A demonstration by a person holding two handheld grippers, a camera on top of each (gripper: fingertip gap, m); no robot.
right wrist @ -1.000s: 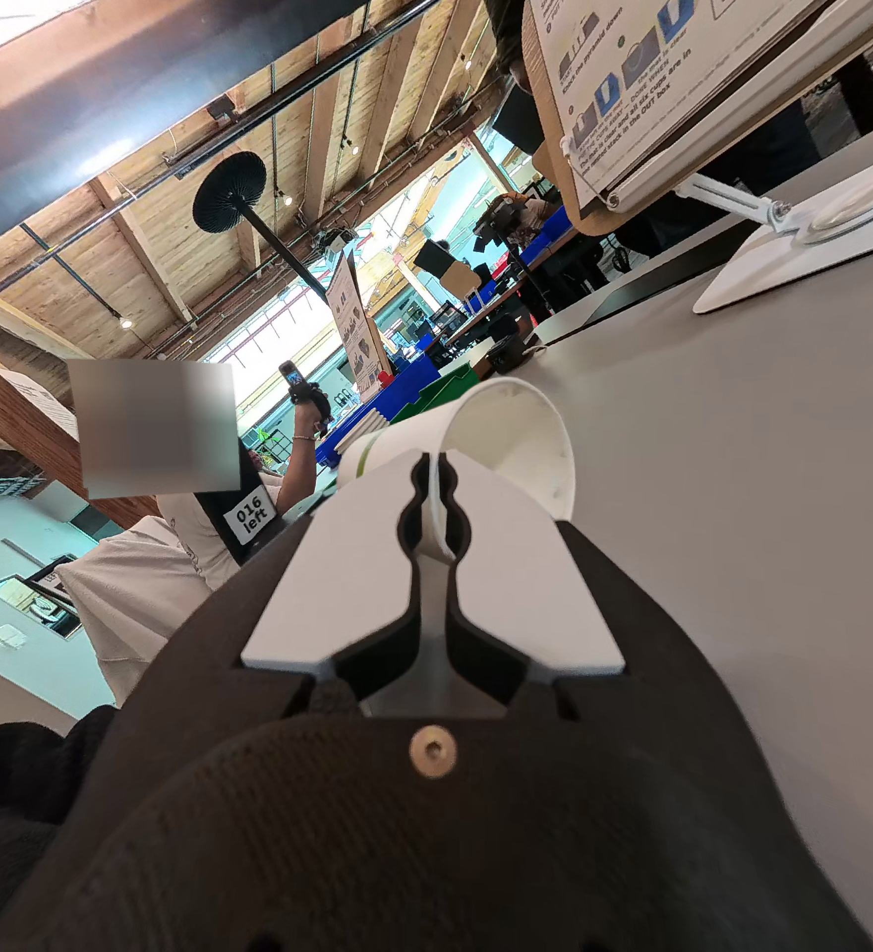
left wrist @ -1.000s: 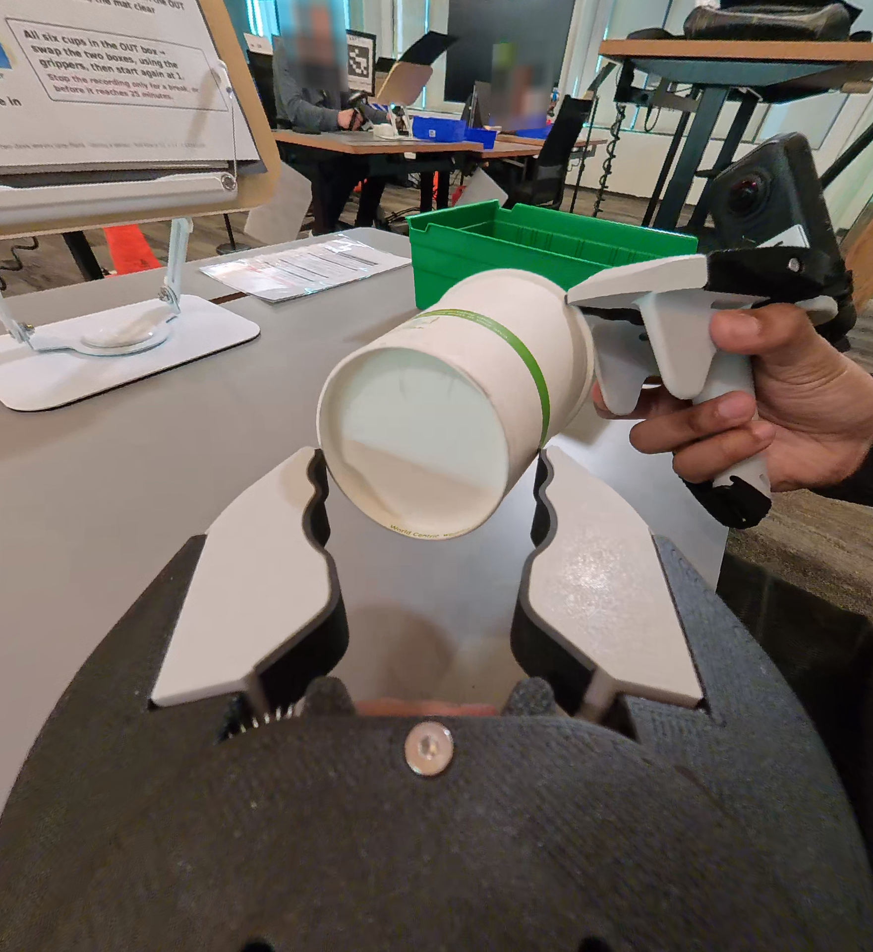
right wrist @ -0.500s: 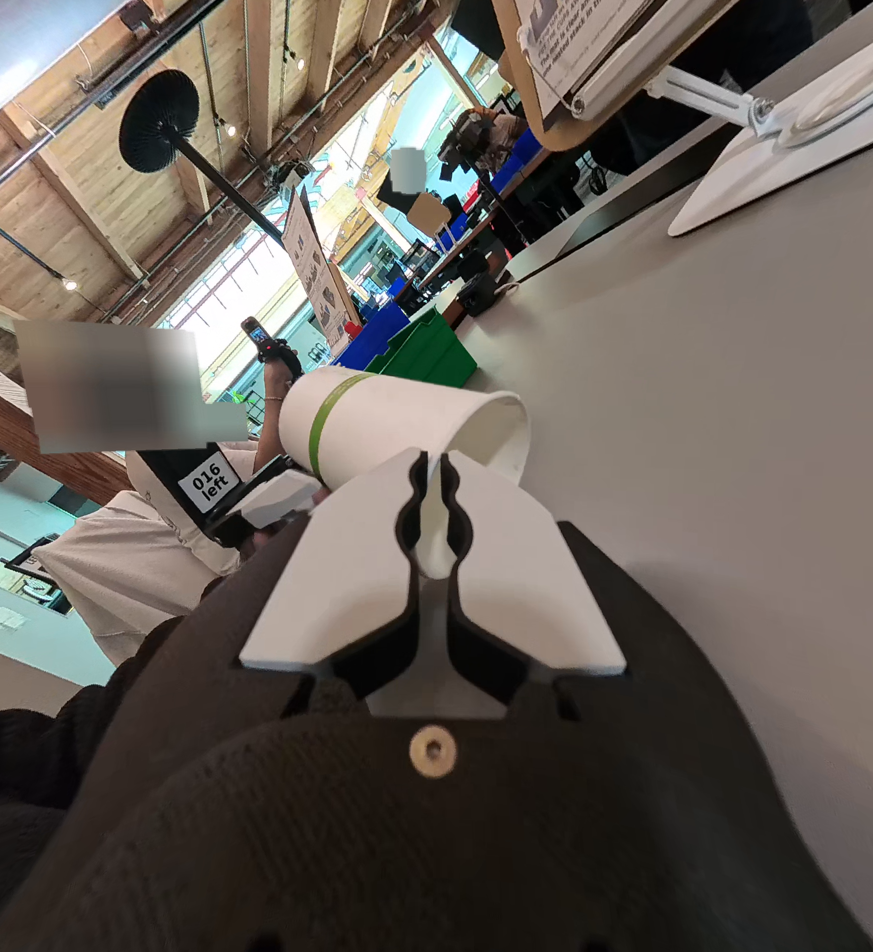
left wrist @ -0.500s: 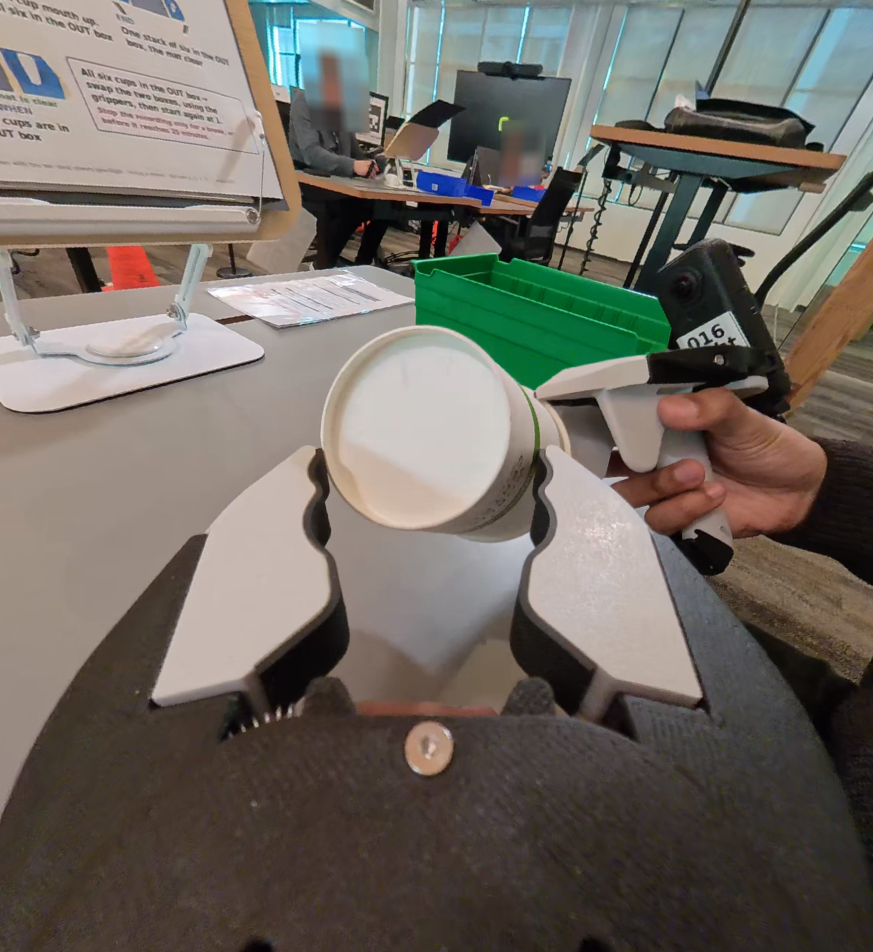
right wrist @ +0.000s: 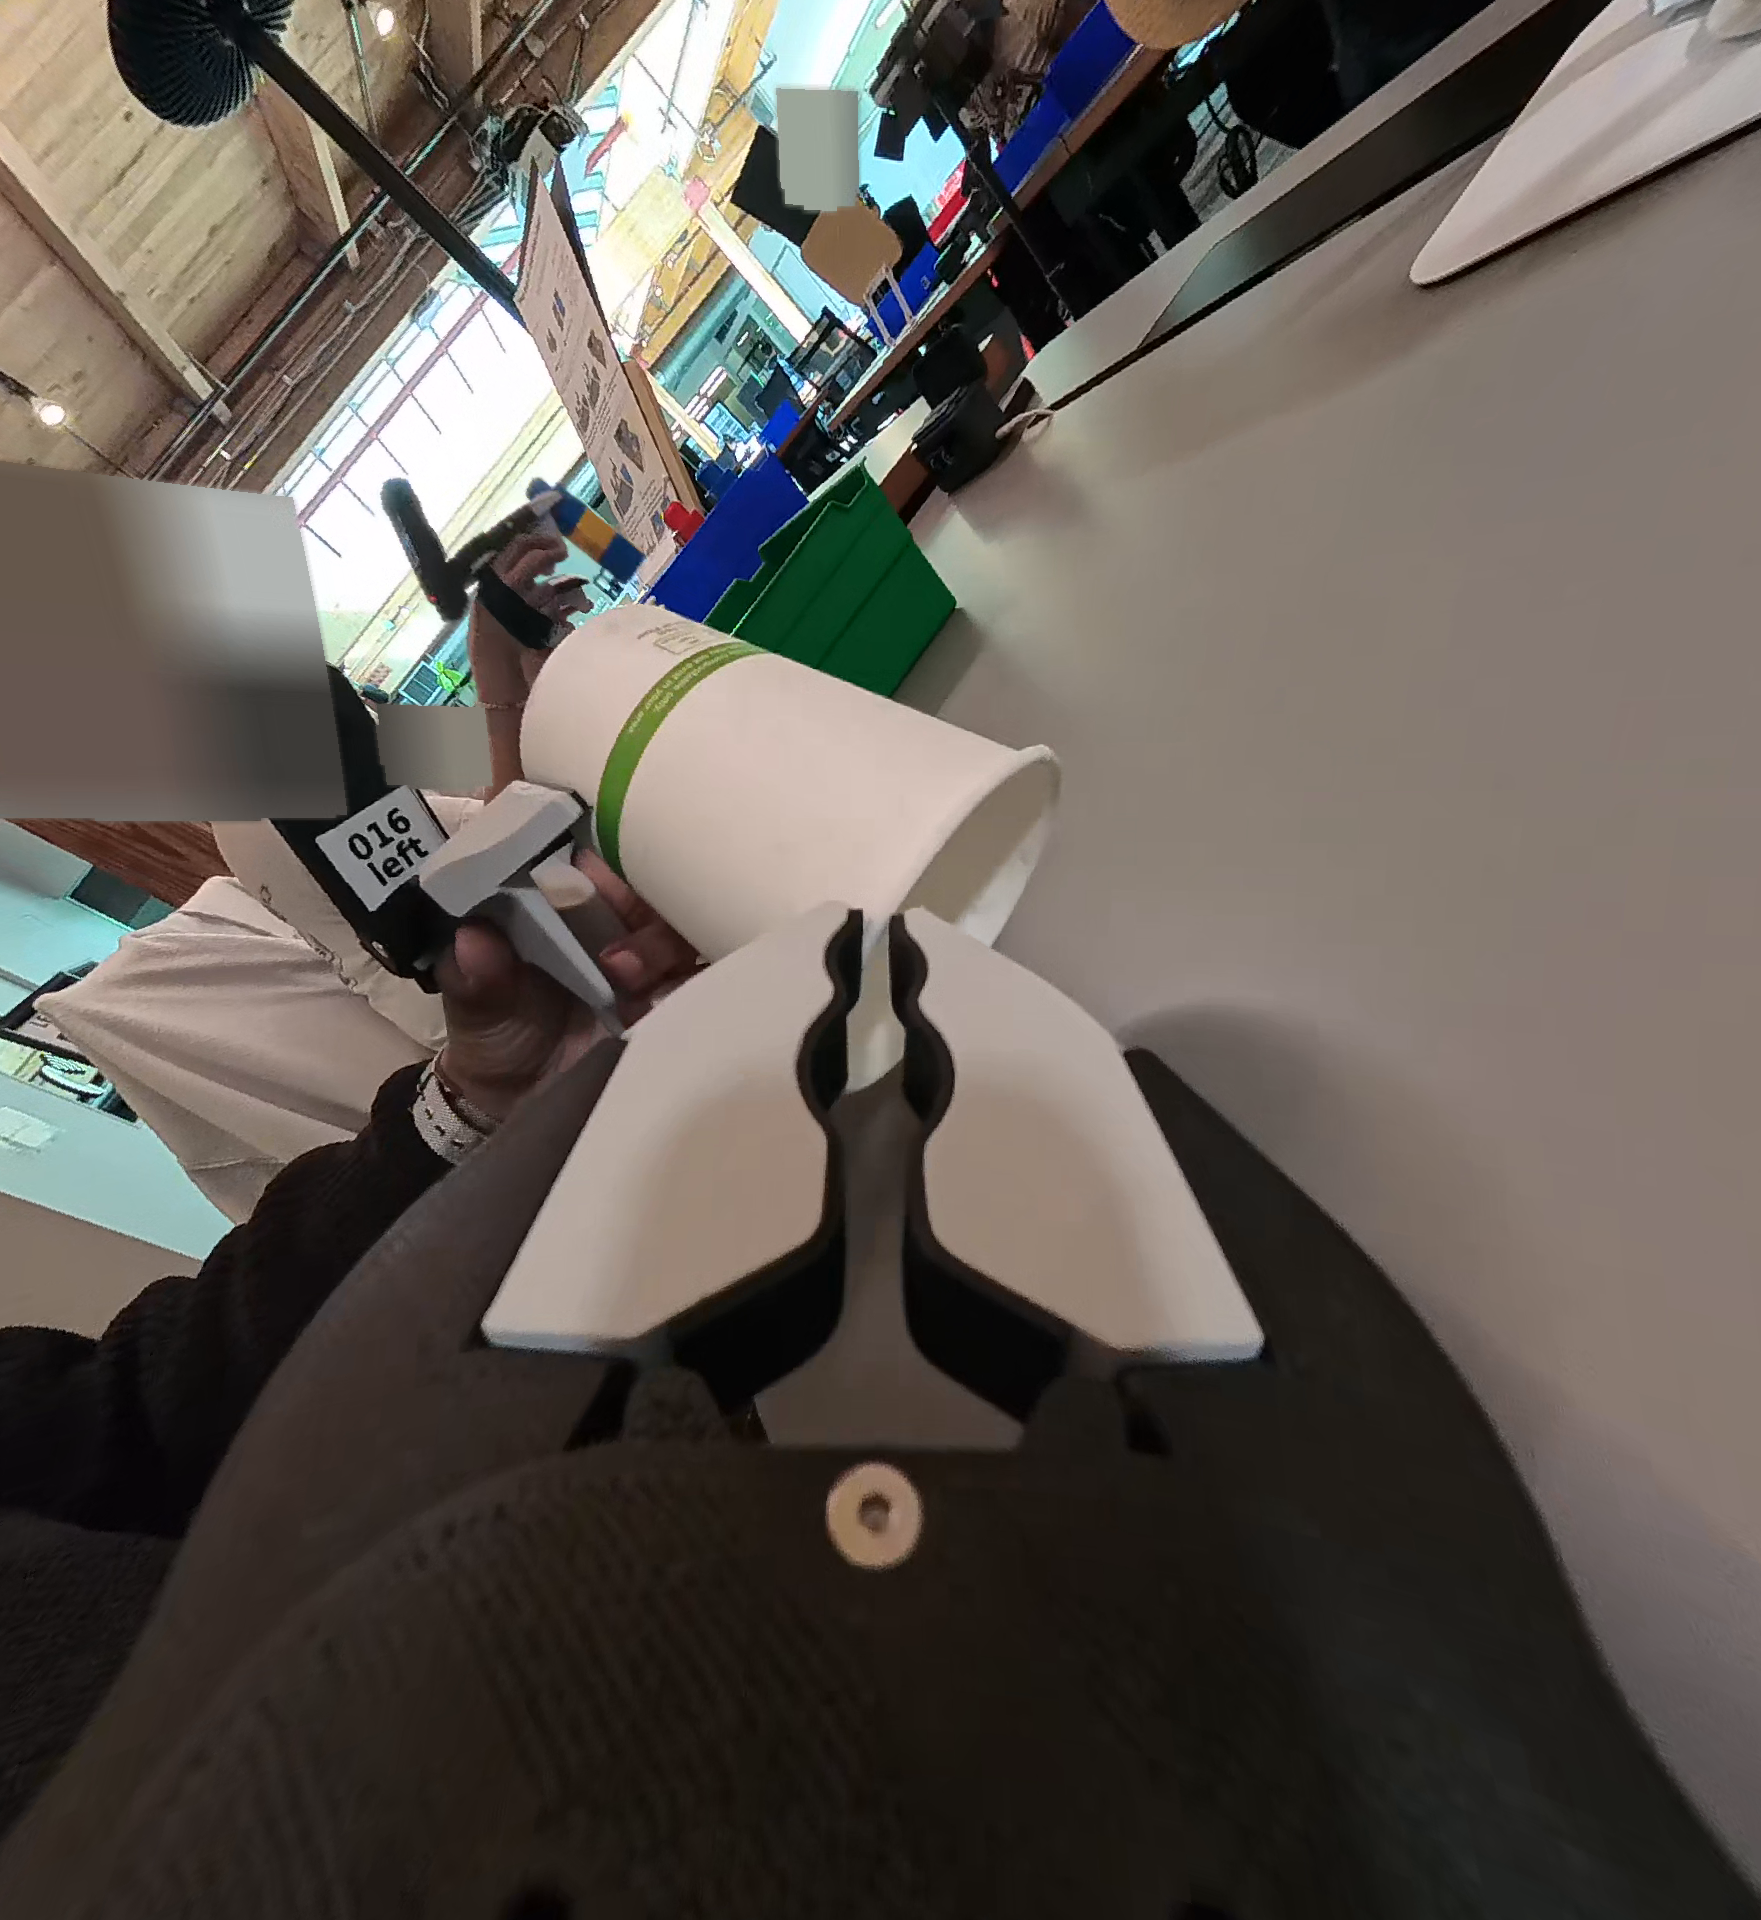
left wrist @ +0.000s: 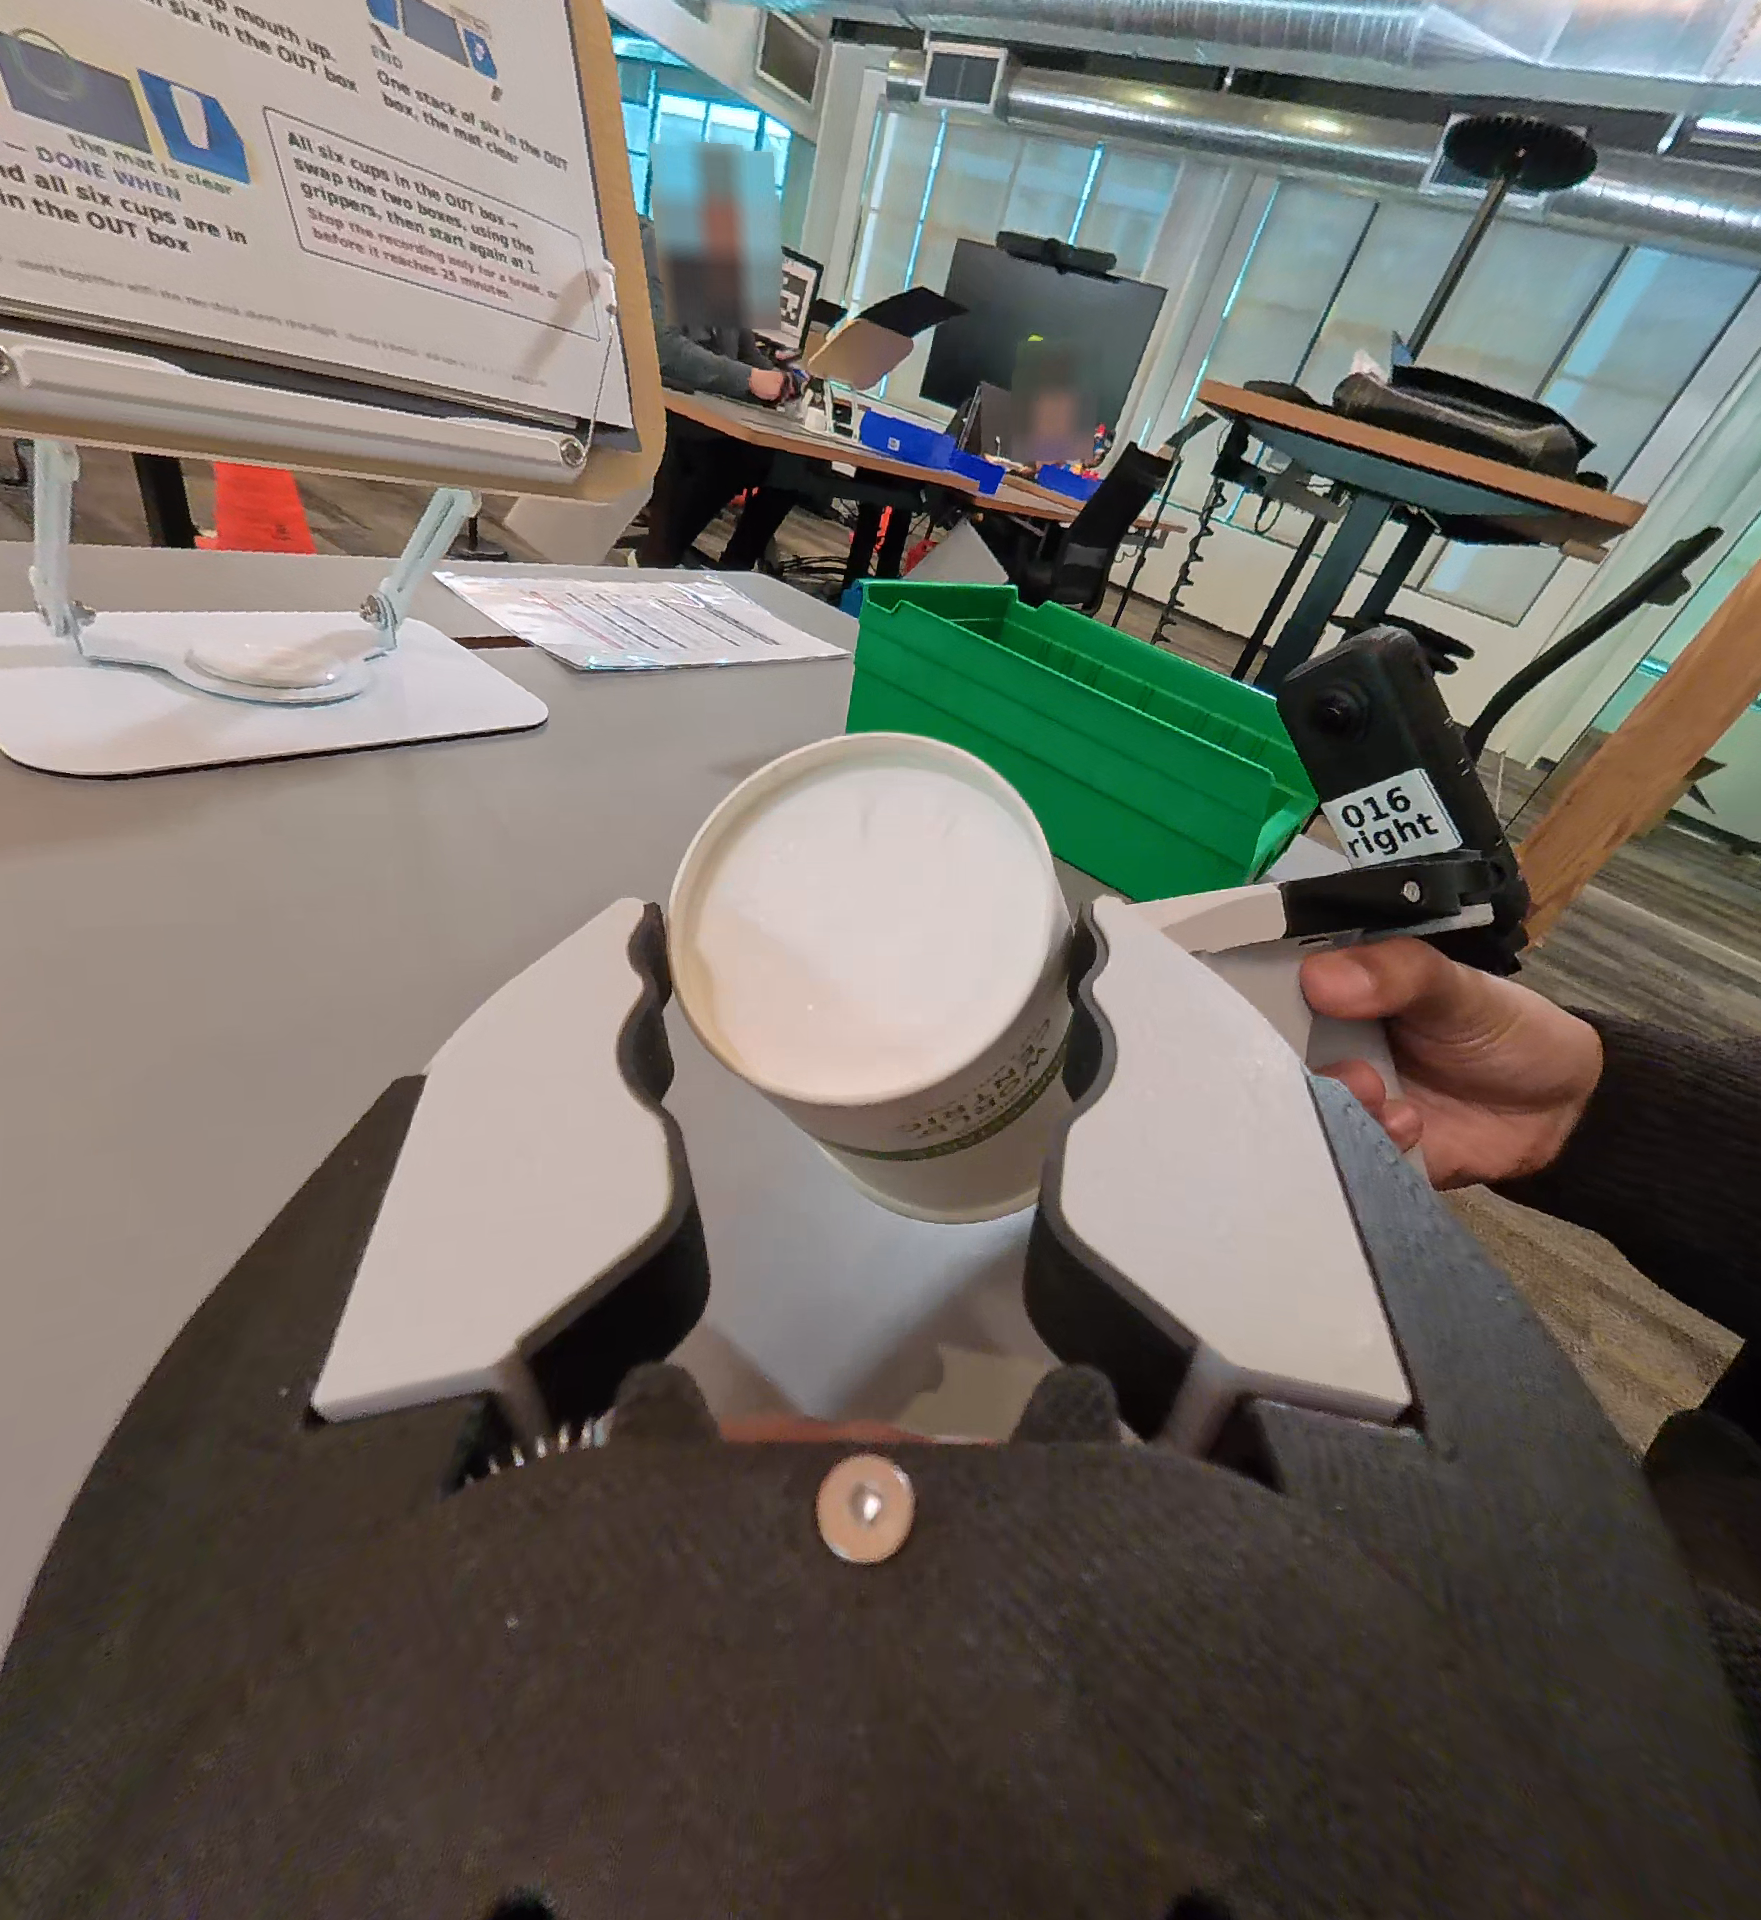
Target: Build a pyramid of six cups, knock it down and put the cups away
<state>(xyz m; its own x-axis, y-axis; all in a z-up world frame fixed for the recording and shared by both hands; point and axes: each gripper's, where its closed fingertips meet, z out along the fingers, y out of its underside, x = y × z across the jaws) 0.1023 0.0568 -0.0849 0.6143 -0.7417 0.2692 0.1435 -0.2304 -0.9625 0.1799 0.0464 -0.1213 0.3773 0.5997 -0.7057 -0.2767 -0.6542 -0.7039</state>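
Note:
A white paper cup with a green band (left wrist: 860,925) is held tilted in the air over the grey table (left wrist: 232,987). My right gripper (right wrist: 876,935) is shut on the cup's rim (right wrist: 1001,894); the cup (right wrist: 782,800) points away from it toward the left gripper (right wrist: 502,852). My left gripper (left wrist: 865,925) is open, with the cup's closed base between its fingertips, close to both fingers. I cannot tell whether they touch it. The right gripper (left wrist: 1229,914) shows at the right in the left wrist view, in a hand.
A green bin (left wrist: 1063,717) stands behind the cup near the table's right edge; it also shows in the right wrist view (right wrist: 855,592). A sheet stand on a white base (left wrist: 232,675) and a laminated sheet (left wrist: 637,623) lie at the back left. Blue bins (right wrist: 730,540) sit farther off.
The right gripper has swung the cup so its base faces my left gripper and brought it in between the left fingers. The right gripper stays shut on the rim.

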